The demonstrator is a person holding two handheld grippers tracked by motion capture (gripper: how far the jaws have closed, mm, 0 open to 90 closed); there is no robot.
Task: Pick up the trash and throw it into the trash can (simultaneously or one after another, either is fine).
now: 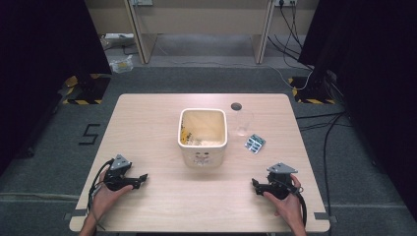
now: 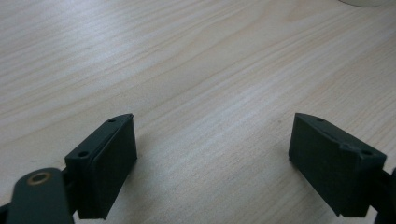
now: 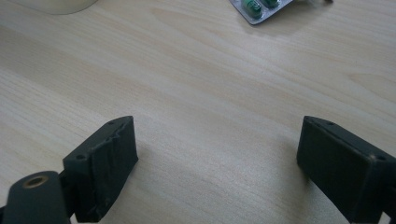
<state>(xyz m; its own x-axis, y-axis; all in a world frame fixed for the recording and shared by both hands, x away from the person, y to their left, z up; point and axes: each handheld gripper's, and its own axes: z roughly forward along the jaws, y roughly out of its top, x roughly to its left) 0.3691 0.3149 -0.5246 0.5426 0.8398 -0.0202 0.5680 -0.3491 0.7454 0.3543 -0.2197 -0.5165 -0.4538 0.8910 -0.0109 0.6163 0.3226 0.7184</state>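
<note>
My left gripper (image 1: 142,177) and my right gripper (image 1: 254,184) rest low near the front edge of the worktop (image 1: 147,123), well apart, each pointing inward. Both are released: in each gripper view the two black jaws stand wide with only bare wood between them. Nearest my right gripper lies a blister pack of green pills (image 1: 254,143), flat on the worktop, ahead of it and apart from it; it also shows at the top of the right gripper view (image 3: 259,9). Just beyond the pack stands a clear glass (image 1: 243,123). A cream-coloured square bin (image 1: 202,147) stands upright at the middle.
</note>
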